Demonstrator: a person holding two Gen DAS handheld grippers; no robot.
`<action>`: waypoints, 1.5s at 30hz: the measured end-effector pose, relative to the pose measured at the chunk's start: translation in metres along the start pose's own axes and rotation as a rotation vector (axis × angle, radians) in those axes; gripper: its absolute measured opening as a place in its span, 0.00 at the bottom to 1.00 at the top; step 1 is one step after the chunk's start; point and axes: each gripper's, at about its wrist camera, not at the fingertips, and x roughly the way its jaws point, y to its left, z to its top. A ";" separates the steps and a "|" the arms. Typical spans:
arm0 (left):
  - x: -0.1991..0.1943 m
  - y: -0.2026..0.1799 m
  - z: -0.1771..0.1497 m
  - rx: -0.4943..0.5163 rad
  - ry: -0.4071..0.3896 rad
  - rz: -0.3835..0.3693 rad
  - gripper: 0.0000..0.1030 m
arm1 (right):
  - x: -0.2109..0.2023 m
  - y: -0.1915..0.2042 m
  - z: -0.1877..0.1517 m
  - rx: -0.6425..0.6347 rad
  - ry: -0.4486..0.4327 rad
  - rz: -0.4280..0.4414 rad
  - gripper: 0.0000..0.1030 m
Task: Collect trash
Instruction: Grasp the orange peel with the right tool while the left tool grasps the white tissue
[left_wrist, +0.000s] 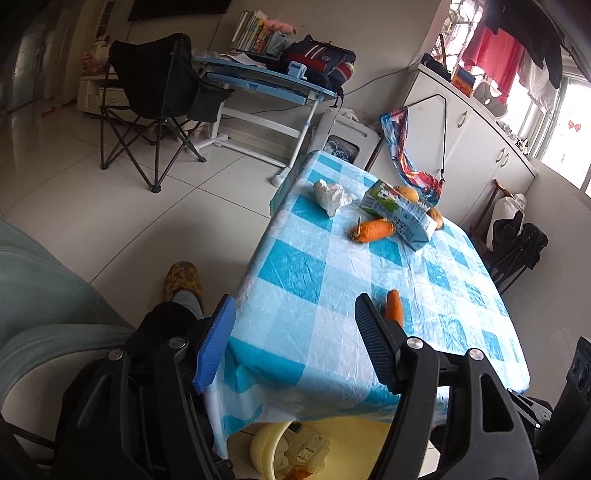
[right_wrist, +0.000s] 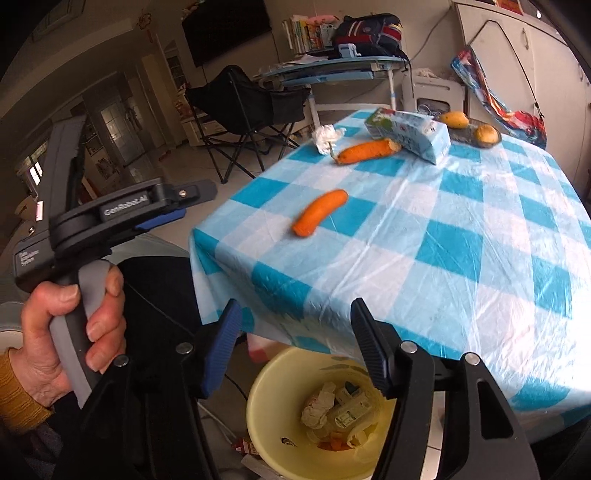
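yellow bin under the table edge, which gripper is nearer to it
Right. The right gripper hangs open directly over the yellow bin; the left gripper is off beside it, over the table's near corner.

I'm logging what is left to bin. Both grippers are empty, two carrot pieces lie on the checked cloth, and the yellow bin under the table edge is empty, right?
Not quite: the yellow bin already holds crumpled paper and packaging, as the right wrist view shows. Both grippers are empty, and two carrot pieces lie on the checked cloth.

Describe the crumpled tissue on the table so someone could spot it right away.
Find the table with the blue-and-white checked cloth. At its far corner, just beyond the bitten carrot, lies the crumpled tissue. It is the only white, wrinkled item there; its neighbours are orange carrots and a printed carton.
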 end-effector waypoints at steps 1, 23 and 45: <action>0.002 0.001 0.006 -0.006 -0.007 0.003 0.64 | 0.003 -0.001 0.006 0.008 -0.006 0.006 0.59; 0.095 -0.050 0.072 0.127 0.025 -0.003 0.67 | 0.054 -0.049 0.041 0.062 0.033 -0.073 0.16; 0.202 -0.075 0.112 0.140 0.144 0.110 0.69 | 0.024 -0.099 0.020 0.210 -0.057 -0.037 0.14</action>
